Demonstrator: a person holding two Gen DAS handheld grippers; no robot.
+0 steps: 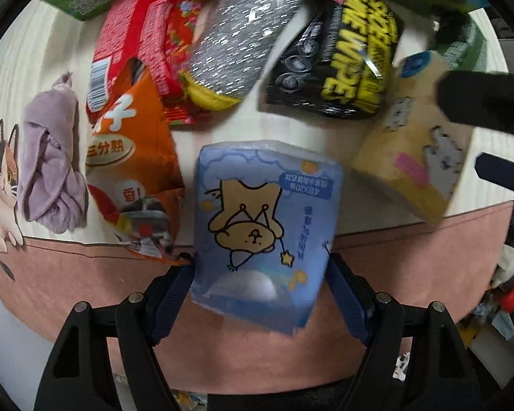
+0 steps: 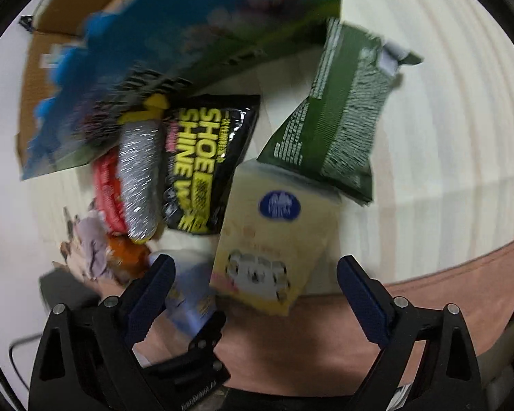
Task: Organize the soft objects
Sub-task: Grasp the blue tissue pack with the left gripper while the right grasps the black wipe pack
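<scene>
Left tongs (image 1: 260, 294) pinching blue tissue pack (image 1: 262, 226) on both sides, pads pressed against its wrapper, pack at near edge of desk (image 1: 34, 54). Right tongs (image 2: 253, 287) spread wide, pale yellow tissue pack (image 2: 270, 239) between the pads, no contact visible. Behind on desk: black shoe-wipe pouch (image 1: 339, 58), silver scourer (image 1: 243, 30), red bag (image 1: 144, 34), orange snack bag (image 1: 133, 157), lilac cloth (image 1: 51, 167). Green packet (image 2: 335, 113) just beyond yellow pack. Frames blurred.
</scene>
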